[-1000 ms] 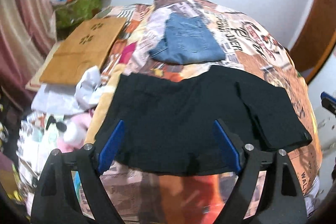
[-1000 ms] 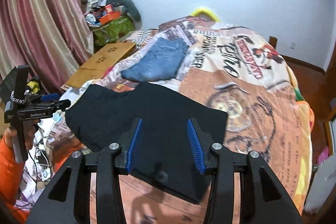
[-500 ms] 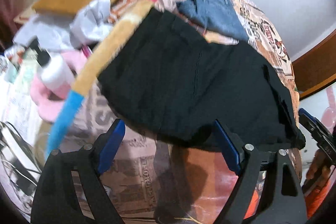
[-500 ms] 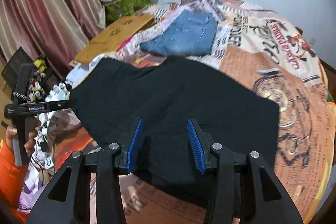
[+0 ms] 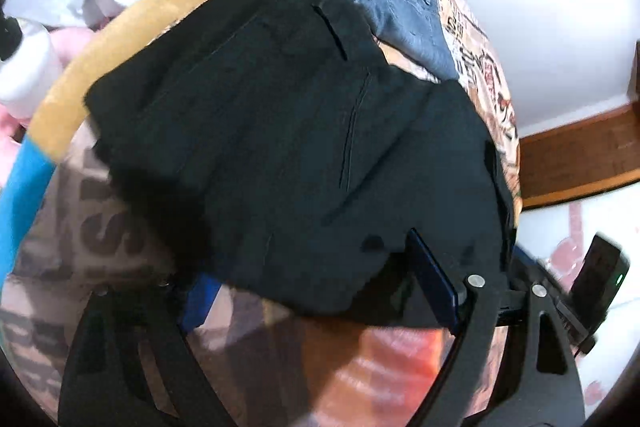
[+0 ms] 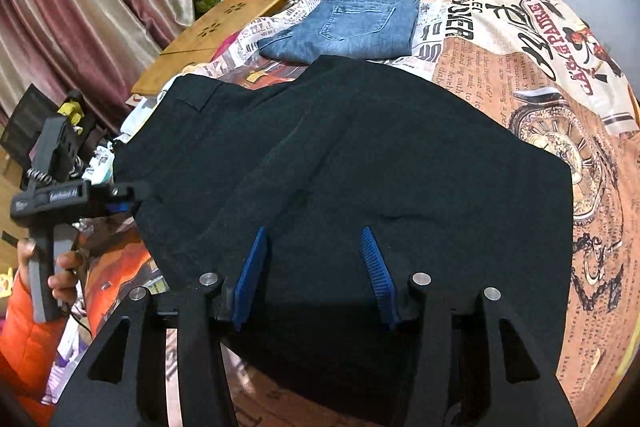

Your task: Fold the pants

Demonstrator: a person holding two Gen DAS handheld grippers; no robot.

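Black pants [image 5: 288, 131] lie spread flat on the printed bedspread; they also show in the right wrist view [image 6: 360, 163]. My left gripper [image 5: 316, 275] is open at the pants' near edge, and the cloth covers part of its left finger. It shows from the side in the right wrist view [image 6: 120, 199] at the pants' left edge. My right gripper [image 6: 316, 267] is open, its blue pads low over the pants' near edge.
Folded blue jeans [image 6: 352, 23] lie on the bed behind the black pants. A wooden board [image 6: 216, 31] sits by the bed's left side near the curtain. White cloth and a bottle [image 5: 24, 67] lie off the bed's left edge.
Both grippers have moved down and closer to the near edge of the black pants. The left gripper now reaches the cloth's edge. Both stay open.
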